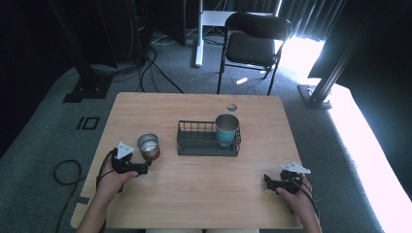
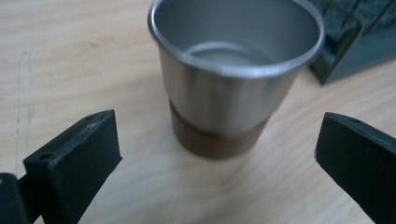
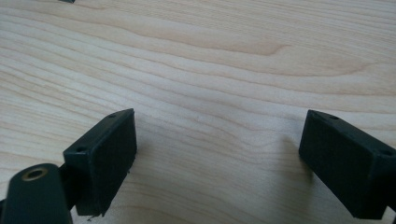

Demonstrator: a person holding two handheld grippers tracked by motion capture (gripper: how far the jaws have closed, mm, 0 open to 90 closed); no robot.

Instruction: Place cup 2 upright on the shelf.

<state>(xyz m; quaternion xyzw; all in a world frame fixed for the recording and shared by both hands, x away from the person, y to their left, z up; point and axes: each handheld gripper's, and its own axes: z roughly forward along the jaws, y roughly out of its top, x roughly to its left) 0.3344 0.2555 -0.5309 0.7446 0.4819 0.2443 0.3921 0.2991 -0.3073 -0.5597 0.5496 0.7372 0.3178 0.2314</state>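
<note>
Tabletop: steel cup (image 2: 236, 70) before hand-held gripper (image 2: 217, 158)

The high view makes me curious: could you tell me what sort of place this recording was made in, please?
Probably a lab or studio recording space rather than a home: dark curtains close it in, loose cables trail over grey carpet, and a black folding chair stands behind the wooden table.

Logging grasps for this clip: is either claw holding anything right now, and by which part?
Nothing is held. The left claw is open just short of the steel cup, not touching it; the right claw is open over the bare table.
</note>
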